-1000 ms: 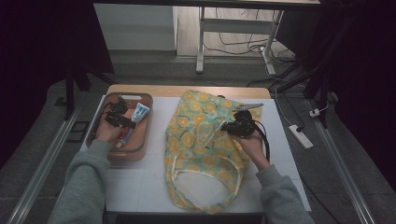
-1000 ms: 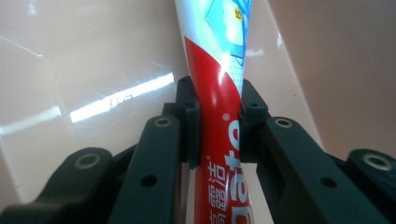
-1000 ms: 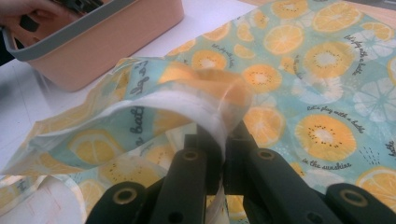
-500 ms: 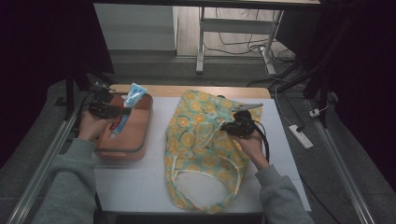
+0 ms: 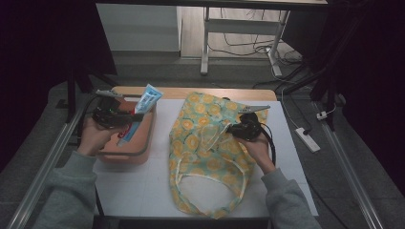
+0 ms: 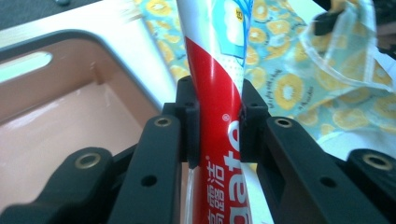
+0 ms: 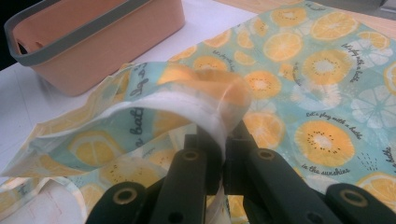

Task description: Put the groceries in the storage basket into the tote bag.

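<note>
White worktop holds a fruit-print bag whose edge the right gripper pinches up, while the left gripper squeezes a toothpaste tube above the pink basket, bag mouth off to its right.

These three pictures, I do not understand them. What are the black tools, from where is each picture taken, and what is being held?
No robot works here: a person sits at a white table and holds a two-jaw gripper in each hand. The high view looks down from above. Each of the other two pictures comes from a camera riding on one gripper, looking along its black jaws.

On the table are a pink basket and a cloth bag printed with orange slices. The left gripper is shut on a toothpaste tube, held above the basket. The right gripper is shut on the bag's edge, lifting it so that the bag stands open.
</note>
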Demonstrator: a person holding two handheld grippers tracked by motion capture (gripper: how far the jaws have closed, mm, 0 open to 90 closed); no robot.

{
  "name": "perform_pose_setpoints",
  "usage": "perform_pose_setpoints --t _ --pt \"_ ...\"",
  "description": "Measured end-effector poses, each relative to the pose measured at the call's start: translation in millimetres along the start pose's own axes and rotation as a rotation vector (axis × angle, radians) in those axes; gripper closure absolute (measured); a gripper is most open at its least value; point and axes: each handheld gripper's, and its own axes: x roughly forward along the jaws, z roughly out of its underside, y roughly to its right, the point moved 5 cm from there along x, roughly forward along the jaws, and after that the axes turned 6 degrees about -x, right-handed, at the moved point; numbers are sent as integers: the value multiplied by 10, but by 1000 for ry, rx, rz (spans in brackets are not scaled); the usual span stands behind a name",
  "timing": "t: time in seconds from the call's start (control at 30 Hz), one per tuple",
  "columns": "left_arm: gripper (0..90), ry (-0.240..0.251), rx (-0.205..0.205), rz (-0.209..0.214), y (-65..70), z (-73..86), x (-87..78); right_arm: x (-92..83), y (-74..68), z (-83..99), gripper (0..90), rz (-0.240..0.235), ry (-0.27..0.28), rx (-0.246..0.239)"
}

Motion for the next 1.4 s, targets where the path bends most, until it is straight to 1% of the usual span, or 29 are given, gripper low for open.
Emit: perform_pose_setpoints --t 0.03,0.13,0.27,0.47,0.53,0.7,0.77,0.83,1.03,1.1,1.2,1.4 --pt "744 -3 9 9 31 4 7 0 0 0 880 0 0 0" --pt "744 -4 29 56 168 24 46 0 0 1 880 -2 -2 -1" --pt "744 -7 82 82 363 67 88 -8 1 -6 880 -1 3 -1" --pt "743 -25 133 180 661 159 190 -17 -14 -33 880 -4 16 -2" --pt "743 -24 150 187 734 185 237 -24 -20 -48 880 -3 22 -6" --pt "743 -47 165 216 812 220 337 -36 -36 -78 880 0 33 -9" --pt "743 -62 164 240 841 243 376 -40 -33 -85 880 1 35 -10" --pt "743 -81 171 265 880 283 413 -42 -26 -89 881 2 37 -8" --pt "743 -134 202 311 1059 417 506 -64 -18 -132 880 14 60 -3" --pt "743 -159 219 323 1136 465 562 -82 -23 -156 881 14 72 -2" --pt "743 -190 227 348 1213 518 661 -108 -33 -183 881 16 86 -4" --pt "742 -240 246 357 1332 591 848 -163 -42 -216 881 19 113 4"
